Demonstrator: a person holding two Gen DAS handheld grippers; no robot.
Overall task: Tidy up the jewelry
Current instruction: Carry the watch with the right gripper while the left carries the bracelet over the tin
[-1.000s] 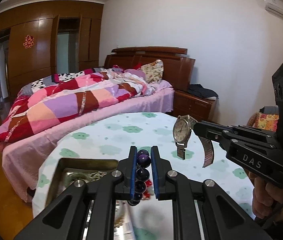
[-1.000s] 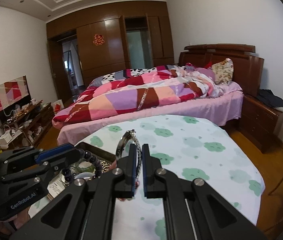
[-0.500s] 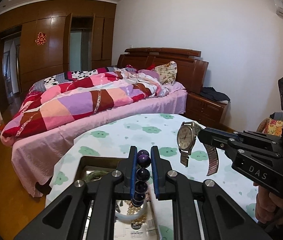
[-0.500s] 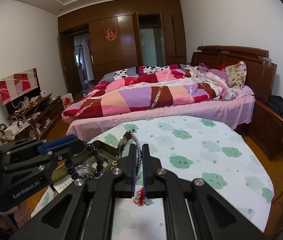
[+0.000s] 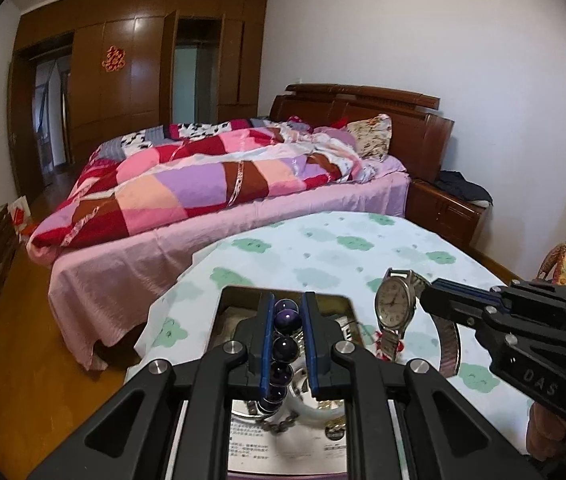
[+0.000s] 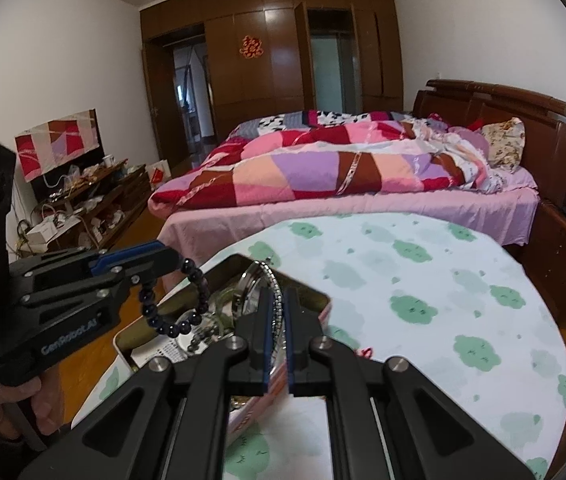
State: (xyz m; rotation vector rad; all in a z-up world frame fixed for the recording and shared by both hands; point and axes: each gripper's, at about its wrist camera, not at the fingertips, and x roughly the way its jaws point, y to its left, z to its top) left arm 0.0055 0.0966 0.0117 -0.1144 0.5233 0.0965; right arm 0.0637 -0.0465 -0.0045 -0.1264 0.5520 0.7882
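My left gripper is shut on a bracelet of dark purple beads, which hangs over an open metal tin on the table. From the right wrist view the same bracelet dangles as a loop from the left gripper. My right gripper is shut on the metal strap of a wristwatch, above the tin. In the left wrist view the watch shows its pale dial and hangs from the right gripper. More jewelry lies inside the tin.
The round table has a white cloth with green cloud prints. Behind it stands a bed with a patchwork quilt, a nightstand to its right. A cluttered low cabinet lines the left wall. A hand holds the left gripper's handle.
Both grippers have swung left and slightly down with their loads, coming to hang over the tin. The bracelet and the watch stay held as before.
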